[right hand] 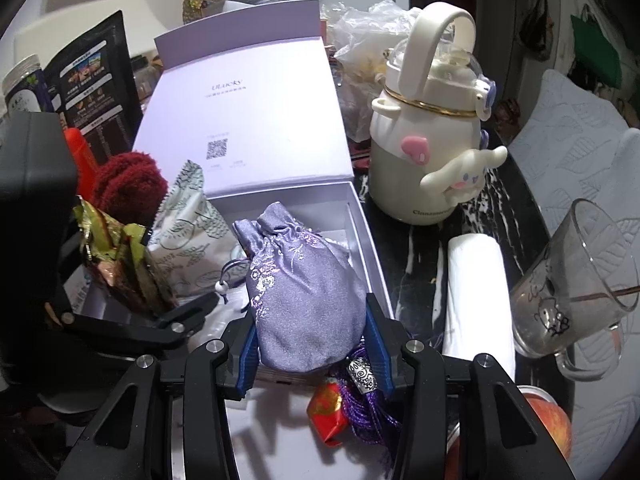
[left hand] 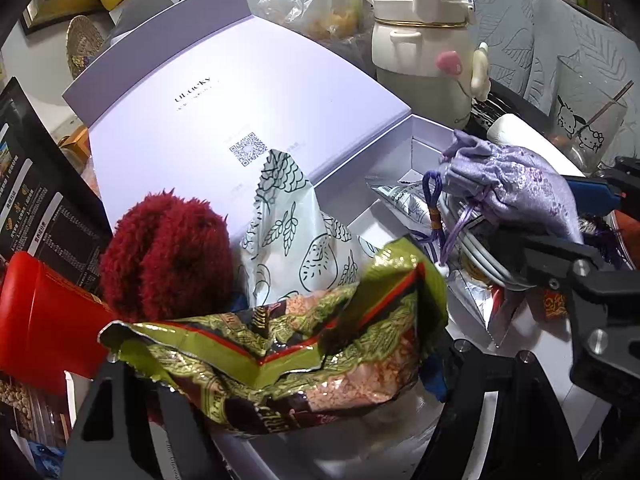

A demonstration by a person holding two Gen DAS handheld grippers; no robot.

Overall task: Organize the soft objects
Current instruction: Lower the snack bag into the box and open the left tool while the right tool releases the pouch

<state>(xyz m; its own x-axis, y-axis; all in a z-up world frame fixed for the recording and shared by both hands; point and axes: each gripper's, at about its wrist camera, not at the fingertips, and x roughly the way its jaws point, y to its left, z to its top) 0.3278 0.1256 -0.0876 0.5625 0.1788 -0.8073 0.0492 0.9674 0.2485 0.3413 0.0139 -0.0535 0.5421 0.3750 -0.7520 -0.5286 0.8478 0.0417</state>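
My right gripper [right hand: 310,332] is shut on a lilac drawstring pouch [right hand: 298,292], held above the open white box [right hand: 370,248]; the pouch also shows in the left wrist view [left hand: 516,188]. My left gripper [left hand: 280,364] is shut on a crumpled green and red snack bag [left hand: 280,344], also in the right wrist view [right hand: 116,264]. A dark red fuzzy ball [left hand: 168,256] and a white leaf-print packet [left hand: 296,240] stand at the box's left side. A purple tassel with a red charm [right hand: 340,408] hangs under the pouch.
The box lid [left hand: 240,96] stands open behind. A cream bottle [right hand: 428,140], white roll [right hand: 478,304], glass mug [right hand: 576,280] and apple [right hand: 548,424] sit right of the box. A red container [left hand: 44,320] and black menu card [left hand: 36,200] are left.
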